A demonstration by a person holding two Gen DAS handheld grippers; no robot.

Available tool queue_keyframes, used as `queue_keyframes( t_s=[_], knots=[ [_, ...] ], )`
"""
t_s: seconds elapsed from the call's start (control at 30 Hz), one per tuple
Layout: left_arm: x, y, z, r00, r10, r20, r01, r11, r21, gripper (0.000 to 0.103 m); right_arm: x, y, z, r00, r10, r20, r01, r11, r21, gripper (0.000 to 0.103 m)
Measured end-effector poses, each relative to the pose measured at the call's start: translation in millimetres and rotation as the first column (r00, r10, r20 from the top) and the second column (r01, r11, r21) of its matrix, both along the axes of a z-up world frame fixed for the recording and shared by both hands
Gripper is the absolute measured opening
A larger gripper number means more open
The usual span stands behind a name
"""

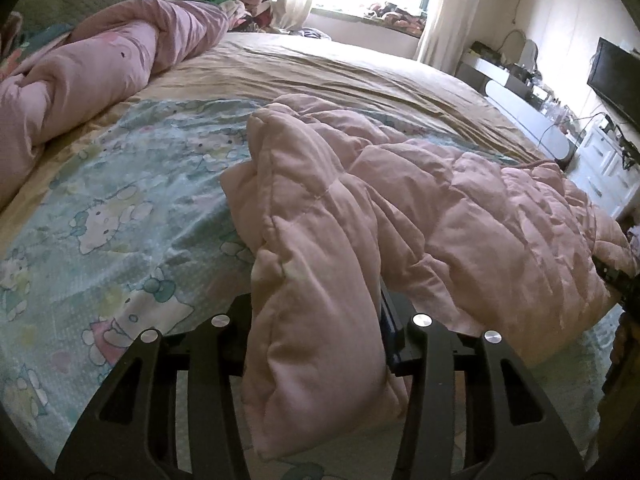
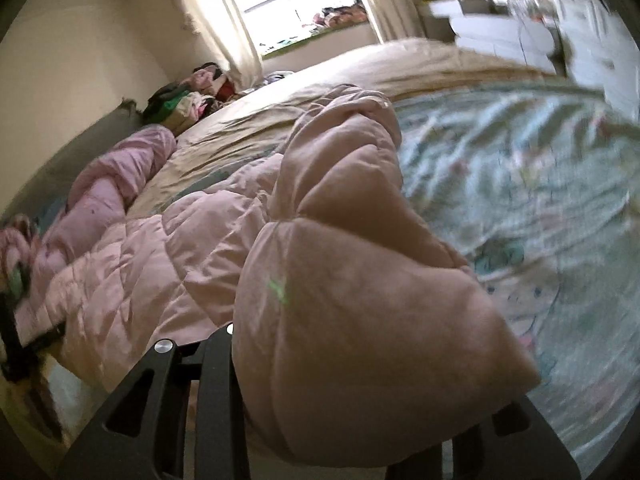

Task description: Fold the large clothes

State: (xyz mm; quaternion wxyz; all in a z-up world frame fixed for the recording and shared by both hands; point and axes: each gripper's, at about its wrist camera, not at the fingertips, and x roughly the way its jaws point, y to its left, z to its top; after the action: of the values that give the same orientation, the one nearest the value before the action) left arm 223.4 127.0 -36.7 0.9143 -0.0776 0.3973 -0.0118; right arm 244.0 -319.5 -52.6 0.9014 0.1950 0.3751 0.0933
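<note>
Black left gripper: we see its two arms on both sides of a thick roll of the pink padded coat; it is clenched on this fabric.
Right gripper: also closed on the coat, on a puffy end that hides most of the right arm; we judge a firm hold.
Position of the coat: it lies crumpled on the cartoon-print sheet, between the two grippers, with both gripped ends lifted a little from the bed.
How it will handle: we think it is light but bulky, very soft, and its smooth quilted shell may slip. It springs back, so a fold needs pressing.
Where to hold: at seams or hems, where the padding is thinner, not at the fat middle of a panel.
Pose of hands: both tools point forward and low over the mattress. The right view is tilted and blurred, so we judge this hand is turning.
Around: a pink duvet lies bunched near the headboard, well apart from the coat.
</note>
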Motion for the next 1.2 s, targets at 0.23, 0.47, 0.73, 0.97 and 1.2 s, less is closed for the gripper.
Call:
queue_keyframes(
  t_s=[0.23, 0.47, 0.73, 0.97, 1.2],
  knots=[
    [-1.4, -1.4, -5.9, 1.000, 0.006, -0.002, -0.006, 1.000, 0.013, 0.039, -0.4, 1.8, -9.4, 0.998, -0.044, -0.054, 0.045, 0.999, 0.015, 0.038],
    [-2.3, -1.3, -7.0, 1.000, 0.010, -0.008, -0.009, 1.000, 0.012, 0.041, 1.5, 4.7, -6.3, 0.993, -0.077, -0.087, 0.077, 0.997, -0.003, 0.051],
    [-7.2, 2.5, -6.3, 0.999, 0.029, -0.018, -0.028, 0.999, 0.021, 0.049, -8.4, 4.0, 0.7, 0.984, -0.121, -0.128, 0.113, 0.991, -0.068, 0.084],
    [-18.2, 3.0, -4.5, 0.999, 0.046, -0.017, -0.045, 0.998, 0.044, 0.063, -23.1, -0.8, 17.1, 0.984, -0.145, -0.104, 0.133, 0.985, -0.112, 0.087],
    [-47.7, 7.9, 24.4, 0.993, 0.092, 0.069, -0.097, 0.993, 0.065, 0.093, -54.8, 0.5, 53.9, 0.986, -0.167, 0.018, 0.168, 0.966, -0.195, 0.096]
  ],
)
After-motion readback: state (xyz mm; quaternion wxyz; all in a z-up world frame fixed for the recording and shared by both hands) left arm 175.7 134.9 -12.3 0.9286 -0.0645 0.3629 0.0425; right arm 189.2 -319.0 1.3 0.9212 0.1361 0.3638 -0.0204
